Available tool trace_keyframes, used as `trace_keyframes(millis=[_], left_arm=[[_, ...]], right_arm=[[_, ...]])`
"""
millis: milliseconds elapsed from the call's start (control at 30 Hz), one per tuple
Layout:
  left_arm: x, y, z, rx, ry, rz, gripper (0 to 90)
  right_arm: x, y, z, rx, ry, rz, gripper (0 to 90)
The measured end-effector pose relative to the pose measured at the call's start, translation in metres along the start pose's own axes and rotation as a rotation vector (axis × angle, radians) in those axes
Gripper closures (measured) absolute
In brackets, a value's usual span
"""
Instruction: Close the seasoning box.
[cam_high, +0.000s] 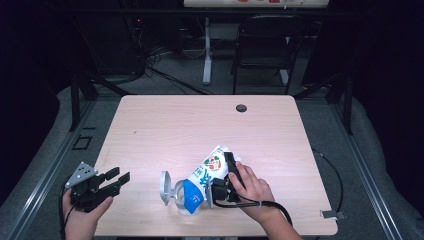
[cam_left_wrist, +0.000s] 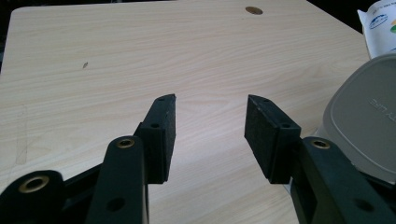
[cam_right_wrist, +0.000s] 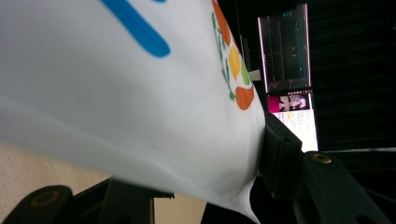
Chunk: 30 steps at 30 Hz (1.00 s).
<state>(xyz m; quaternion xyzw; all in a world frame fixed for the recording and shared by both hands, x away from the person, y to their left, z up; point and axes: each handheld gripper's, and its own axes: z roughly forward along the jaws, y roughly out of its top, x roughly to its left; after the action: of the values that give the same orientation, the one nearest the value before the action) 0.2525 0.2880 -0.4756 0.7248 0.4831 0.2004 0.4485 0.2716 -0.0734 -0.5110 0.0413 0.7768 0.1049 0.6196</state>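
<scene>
Right claw (cam_high: 225, 175) is clamped on a white pouch (cam_high: 207, 172), a soft plastic refill bag printed in blue with red, orange and green fruit marks; its skin bulges smooth and taut between the black jaws in the right gripper view (cam_right_wrist: 140, 93). The pouch lies tilted near the front middle of the desk (cam_high: 165, 125), its lower end over a round grey container (cam_high: 177, 197). A round grey lid (cam_high: 165, 187) stands on edge just beside the container's left. Left claw (cam_high: 116, 181) is released, with nothing between the flat rubbery pads, at the desk's front left corner. The desk is pale wood-grain laminate with rounded corners and a dark cable hole (cam_high: 241, 108) near its far edge.
</scene>
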Motion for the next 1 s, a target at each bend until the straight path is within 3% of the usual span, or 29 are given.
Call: trace_keyframes(millis=[1000], left_arm=[[-0.0002, 0.0001, 0.0001, -0.004, -0.001, 0.001, 53.9]], right_arm=[[-0.0006, -0.0005, -0.0003, -0.004, -0.006, -0.006, 55.1]])
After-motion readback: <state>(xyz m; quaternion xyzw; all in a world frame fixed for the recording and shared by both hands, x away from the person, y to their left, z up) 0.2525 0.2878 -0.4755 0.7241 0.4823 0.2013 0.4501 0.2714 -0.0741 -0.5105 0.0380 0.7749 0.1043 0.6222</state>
